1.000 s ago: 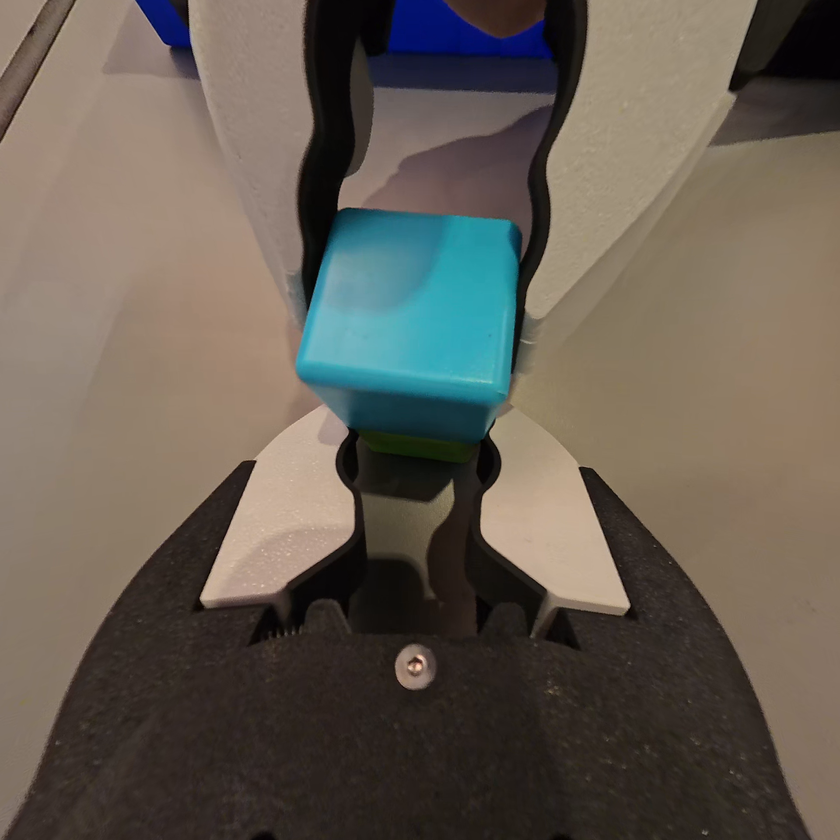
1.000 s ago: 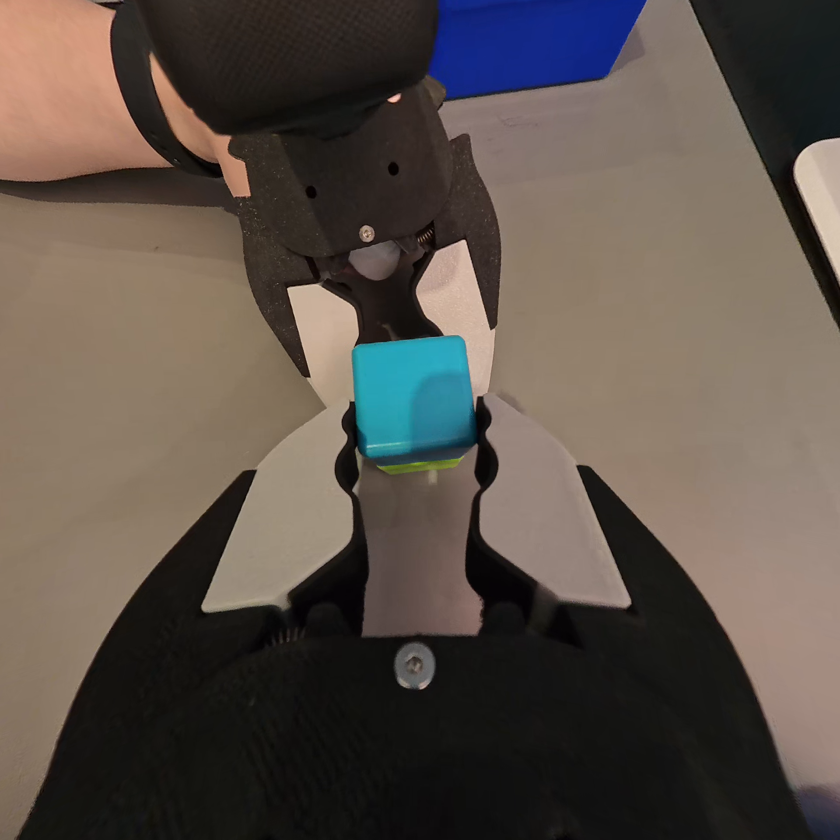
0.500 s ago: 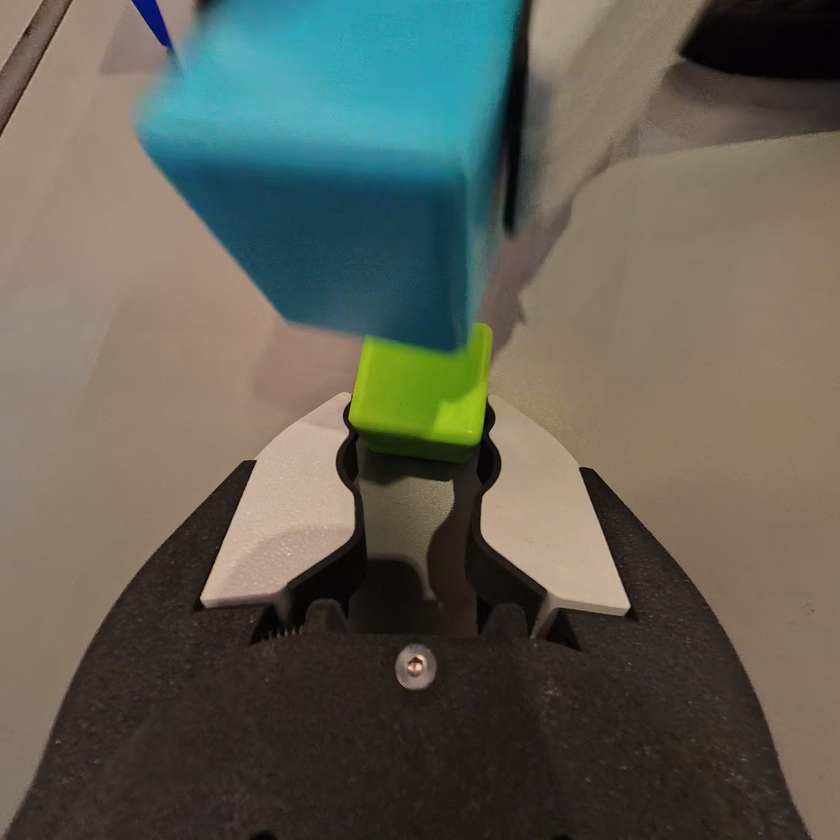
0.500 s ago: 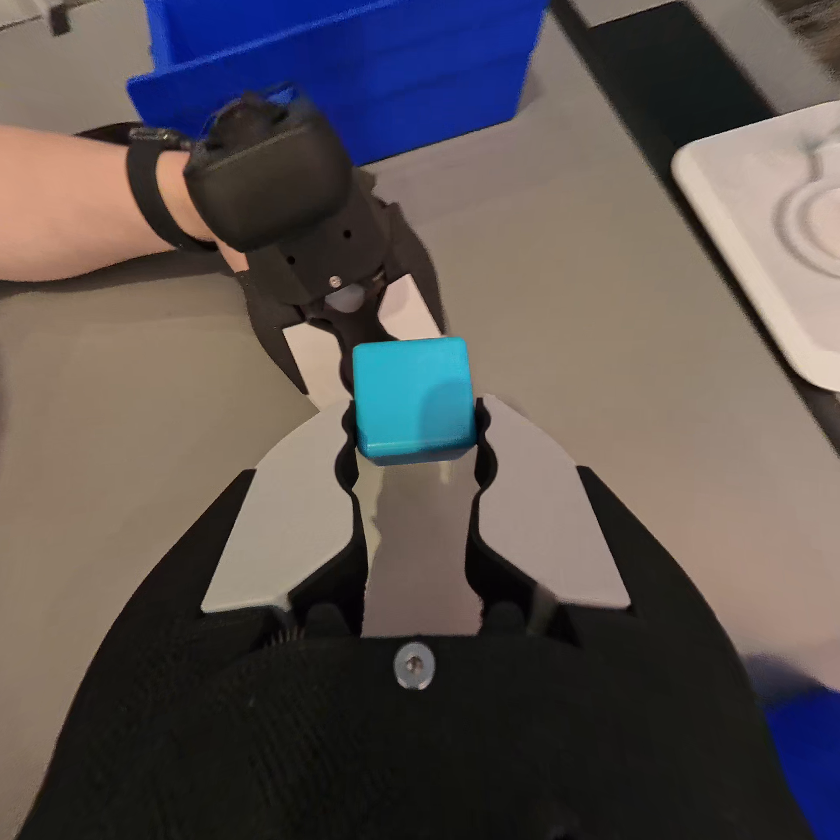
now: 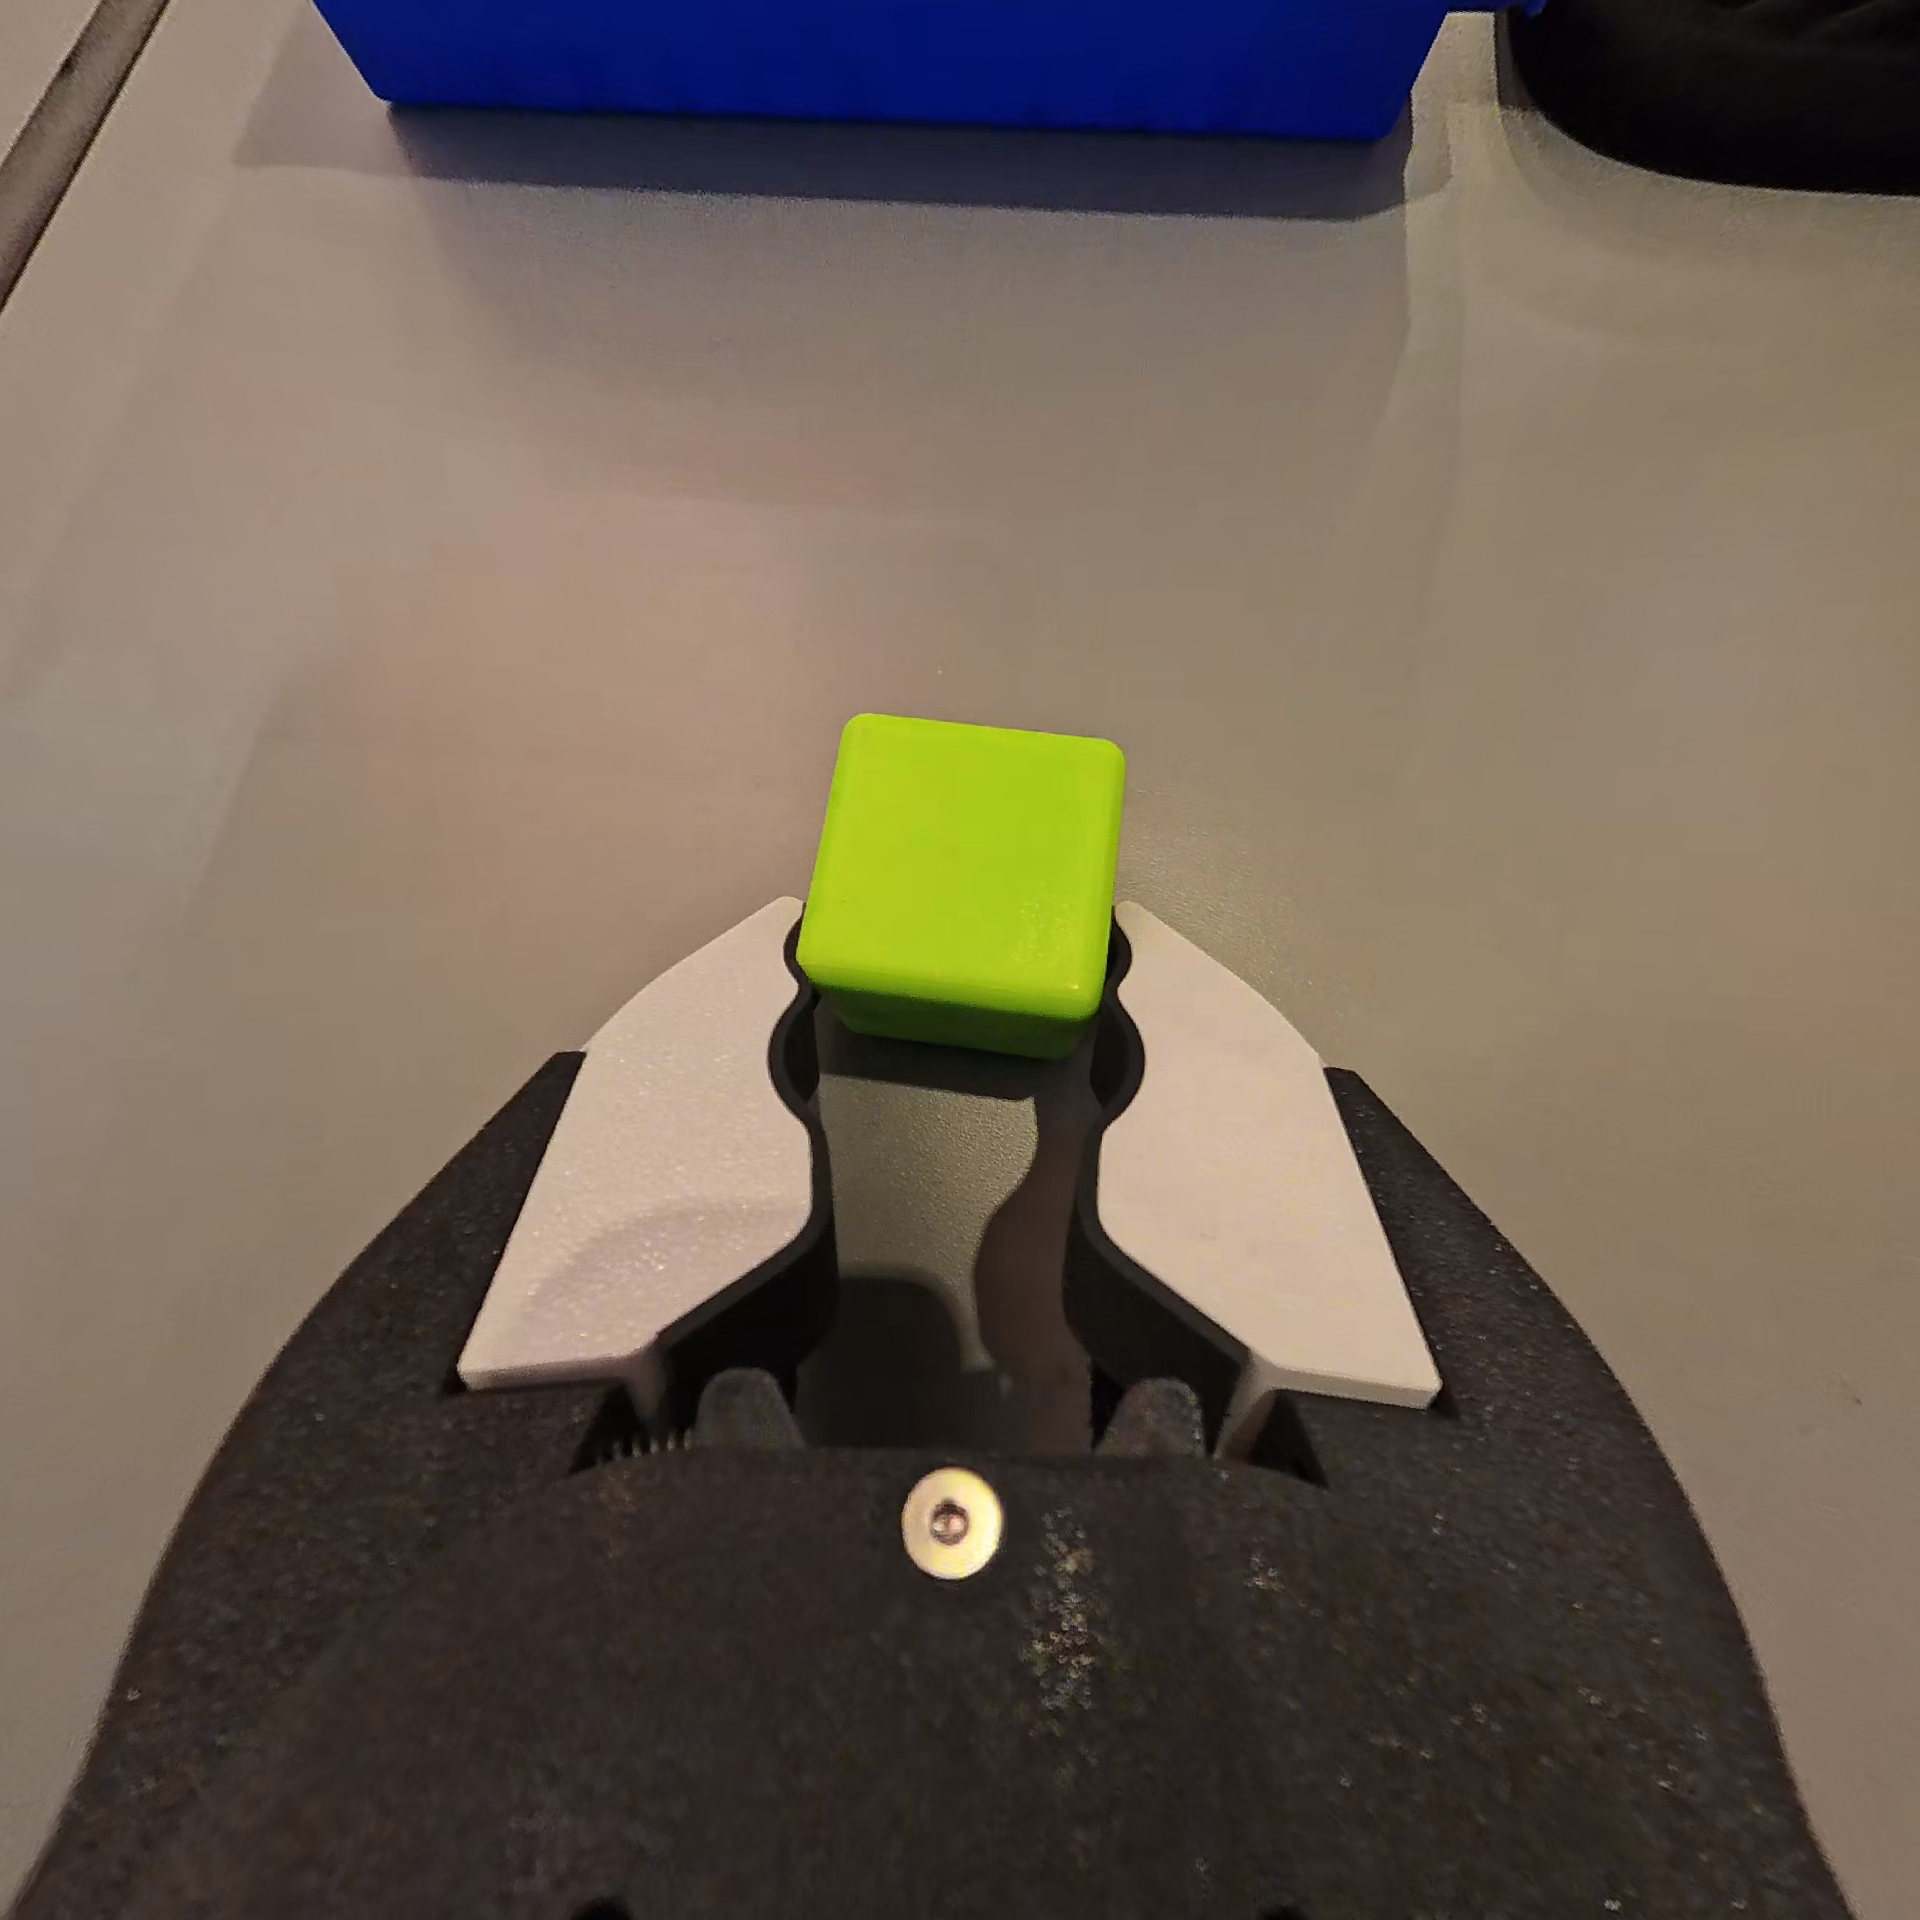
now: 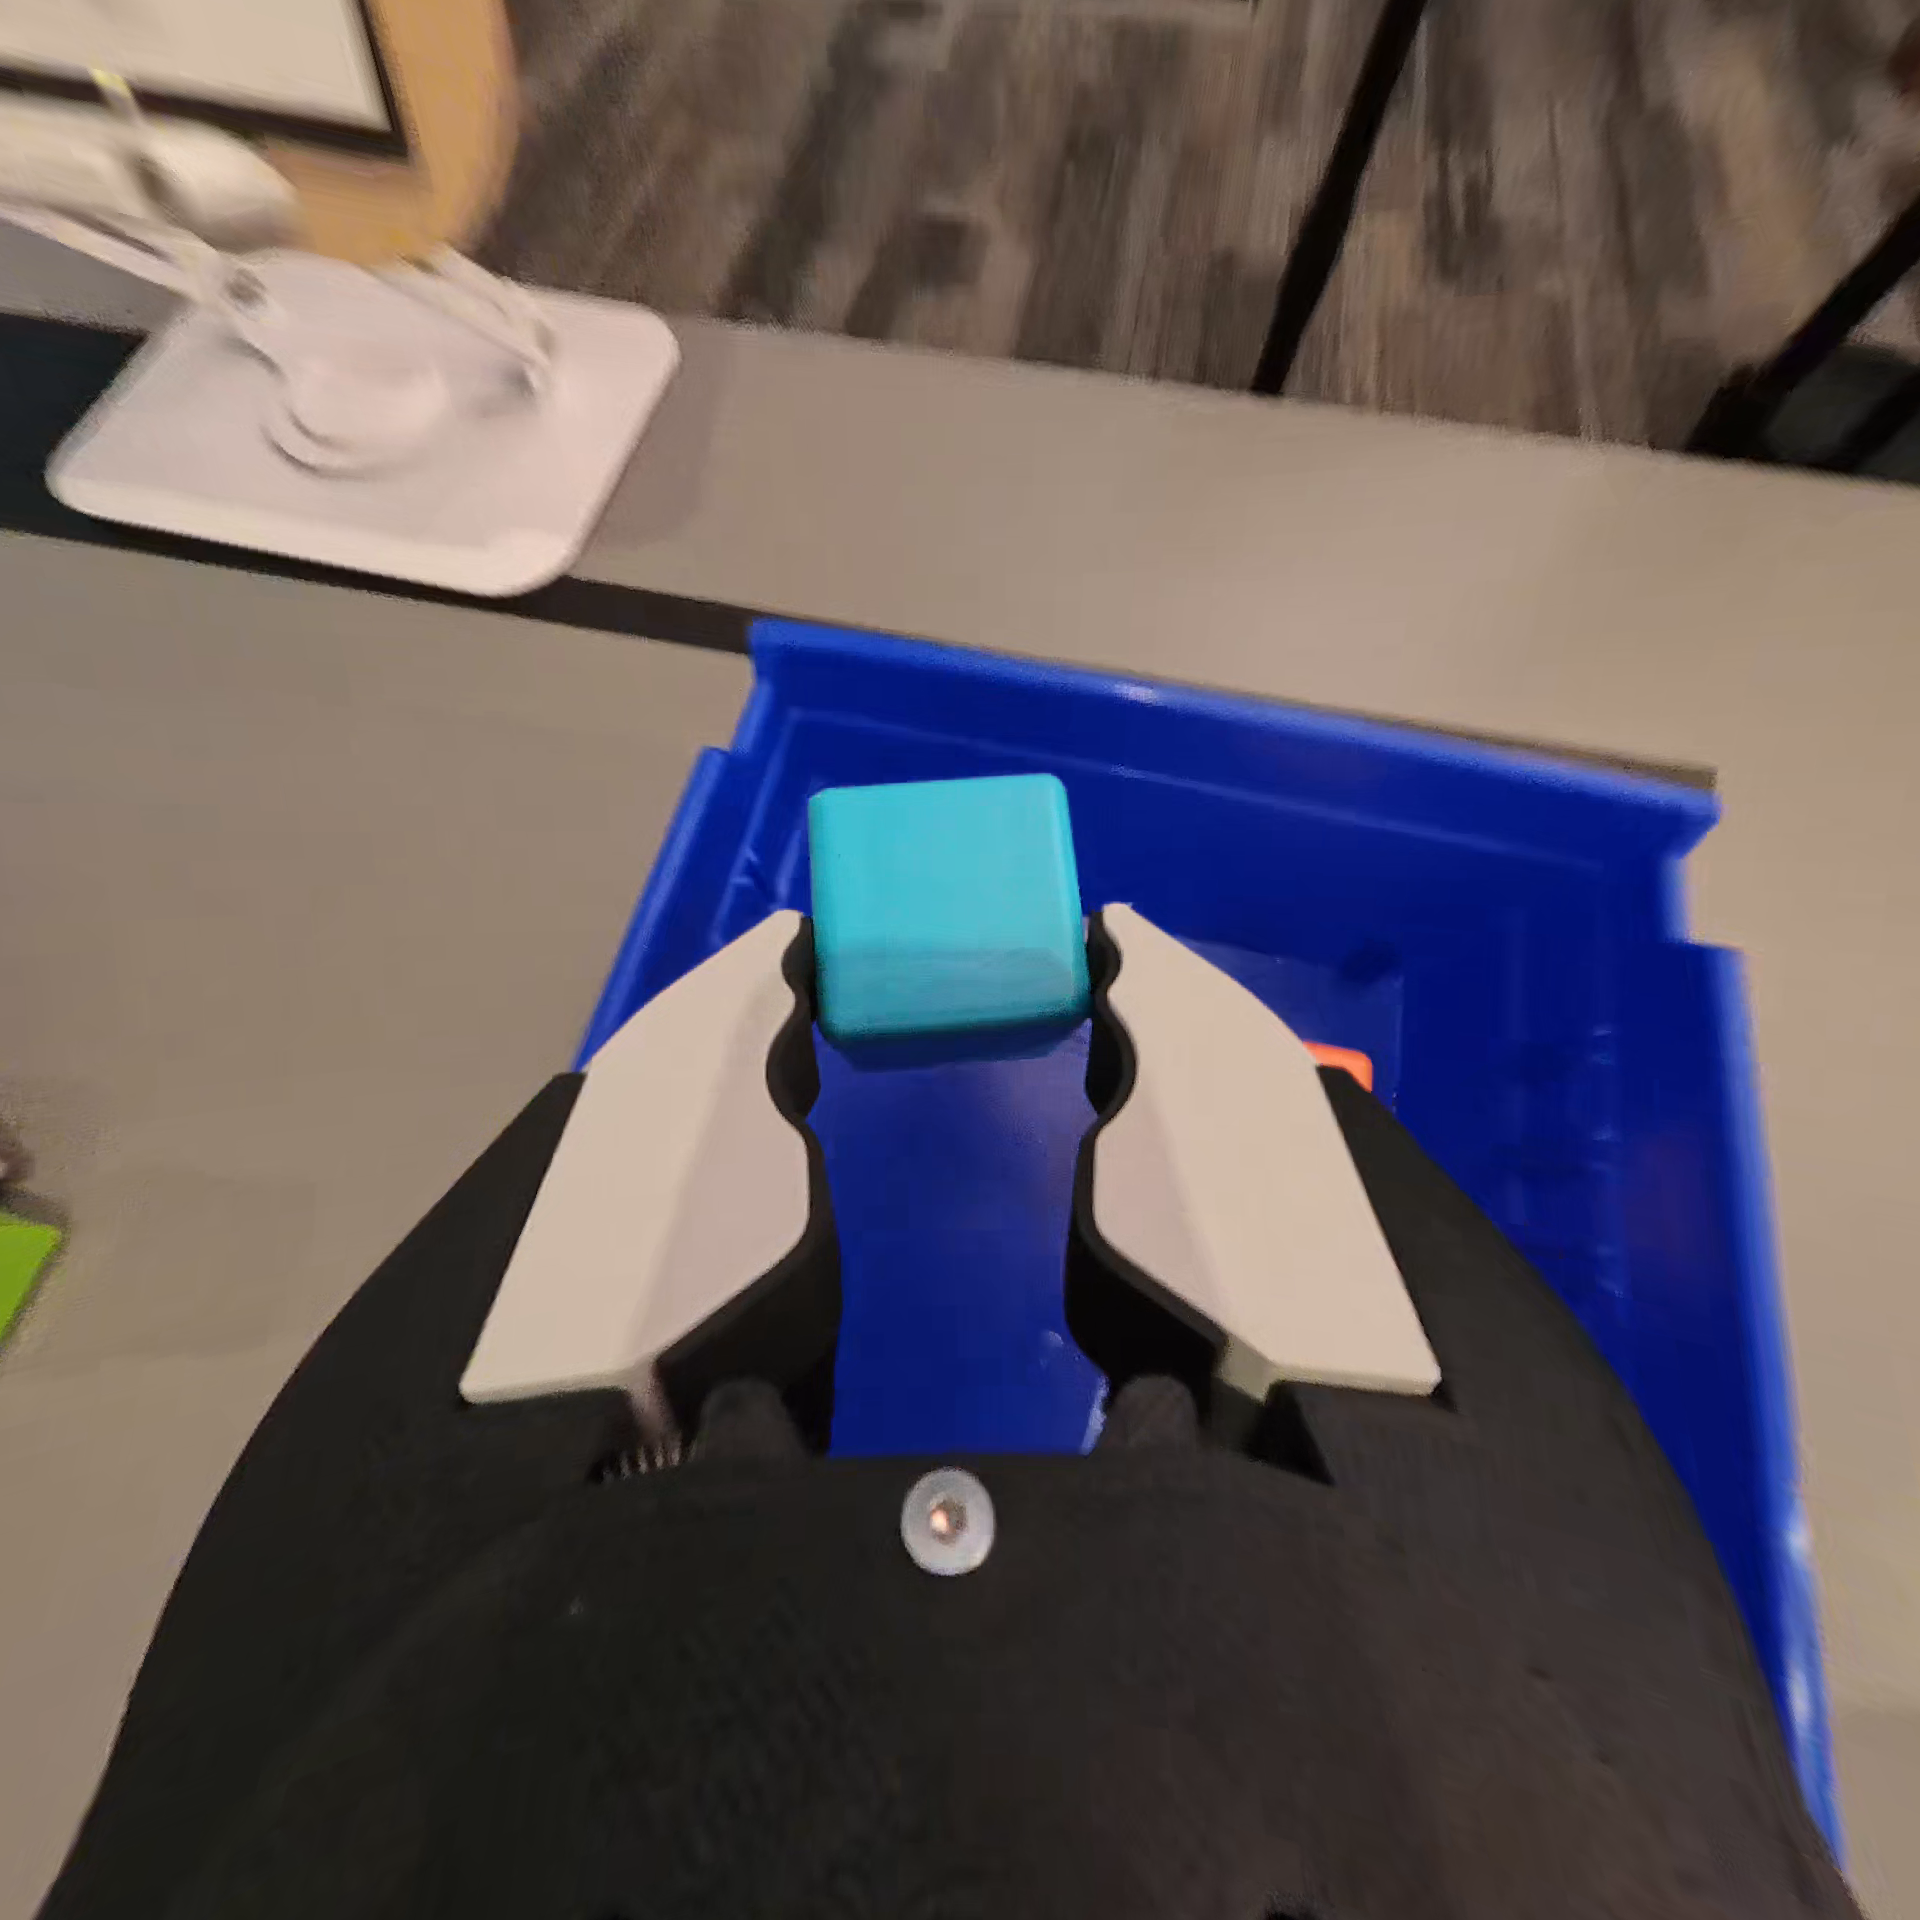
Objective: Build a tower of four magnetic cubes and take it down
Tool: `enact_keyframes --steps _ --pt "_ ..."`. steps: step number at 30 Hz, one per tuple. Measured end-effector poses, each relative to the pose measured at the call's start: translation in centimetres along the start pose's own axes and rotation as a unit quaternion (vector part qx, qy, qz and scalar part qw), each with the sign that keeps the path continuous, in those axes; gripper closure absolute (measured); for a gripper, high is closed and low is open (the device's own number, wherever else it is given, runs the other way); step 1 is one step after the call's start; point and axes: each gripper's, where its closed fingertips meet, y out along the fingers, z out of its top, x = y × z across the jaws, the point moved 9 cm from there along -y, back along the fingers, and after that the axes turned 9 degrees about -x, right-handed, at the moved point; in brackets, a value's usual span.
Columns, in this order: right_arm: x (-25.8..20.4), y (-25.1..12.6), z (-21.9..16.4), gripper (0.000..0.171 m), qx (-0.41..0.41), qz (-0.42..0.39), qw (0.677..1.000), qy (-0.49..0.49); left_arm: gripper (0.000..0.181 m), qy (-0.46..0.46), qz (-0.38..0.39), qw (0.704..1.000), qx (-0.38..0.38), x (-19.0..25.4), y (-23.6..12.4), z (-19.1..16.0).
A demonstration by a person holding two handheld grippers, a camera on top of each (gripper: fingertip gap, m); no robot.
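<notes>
Left wrist view: left gripper (image 5: 961,935) clamps green cube (image 5: 961,878); right gripper (image 6: 945,951) clamps teal cube (image 6: 940,899) above blue bin (image 6: 1507,862).

Smooth matt plastic green cube (image 5: 961,883), teal cube (image 6: 940,904), glossy blue plastic bin (image 6: 1351,831)

lime-green cube (image 5: 961,883), teal cube (image 6: 940,904), blue bin (image 6: 1455,883), grey table (image 5: 416,520)

— Where do I have the cubes?

— One cube (image 5: 961,883) sits mid-frame on the table (image 5: 416,623), between my left gripper (image 5: 961,935) tips; a bin (image 5: 883,52) lies behind it along the top edge.

— And my right?

— The second cube (image 6: 940,904) is between my right gripper (image 6: 945,956) tips, over another bin (image 6: 1455,935) (a small item (image 6: 1345,1065) lies in it, right of centre). A tray (image 6: 364,499) sits upper left.
</notes>
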Motion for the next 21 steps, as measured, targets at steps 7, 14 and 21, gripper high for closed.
enact_keyframes --steps 7,14,21 --pt "-0.3 5.4 -1.3 0.121 -0.071 -0.02 0.997 0.018 0.131 -0.003 0.001 1.0 0.0 0.0 0.1 0.1" --pt "-0.4 7.9 -2.7 0.121 -0.115 -0.01 0.993 0.016 0.131 -0.003 0.002 1.0 0.0 0.2 0.2 0.2" --pt "0.2 6.3 -2.0 0.112 -0.095 -0.004 0.995 -0.014 0.131 0.001 0.001 1.0 0.0 0.3 0.2 0.2"
